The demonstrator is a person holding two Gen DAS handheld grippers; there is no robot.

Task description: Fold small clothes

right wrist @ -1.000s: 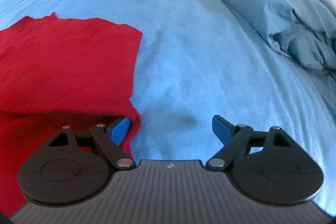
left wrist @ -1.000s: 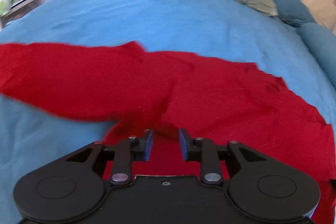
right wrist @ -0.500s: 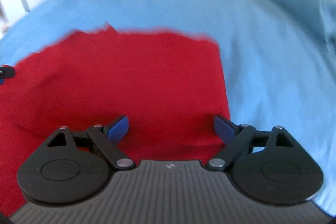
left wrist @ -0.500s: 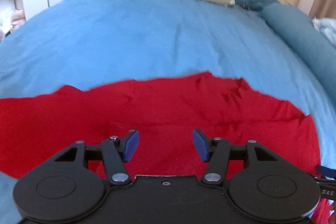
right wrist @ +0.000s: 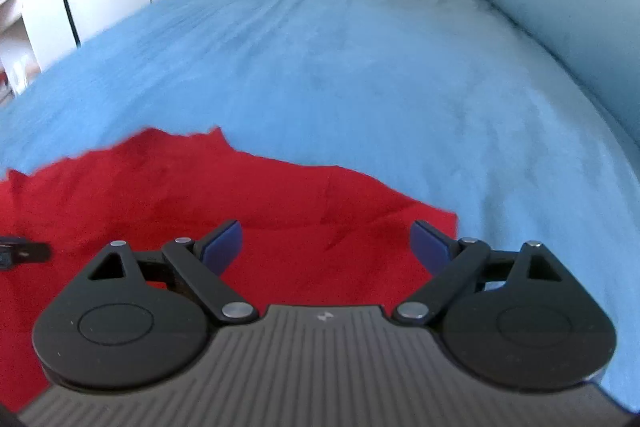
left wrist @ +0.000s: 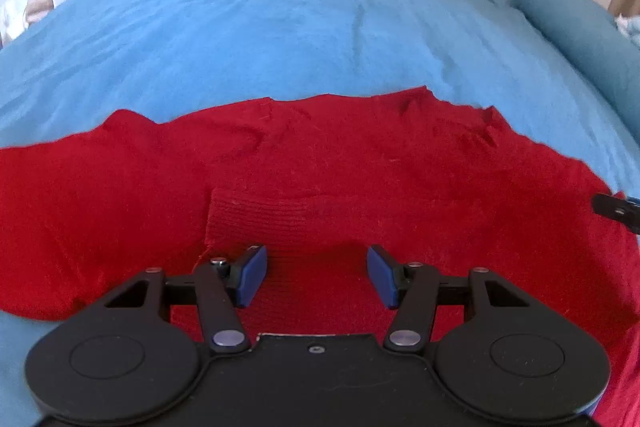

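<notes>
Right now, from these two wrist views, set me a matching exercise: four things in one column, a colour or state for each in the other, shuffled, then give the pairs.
Things:
1. red garment
2. bedsheet
3. left gripper
4. bolster

Colour or state:
A. dark teal, lying along the right side of the bed
B. jaws open over ribbed red fabric, nothing pinched
C. light blue, spread under everything
D. red, lying spread on the bed

Pairs: 1-D, 2-C, 3-B, 4-A

open blue bedspread (right wrist: pixel 360 87) ahead, bolster (right wrist: pixel 560 23) probably blocking right
</notes>
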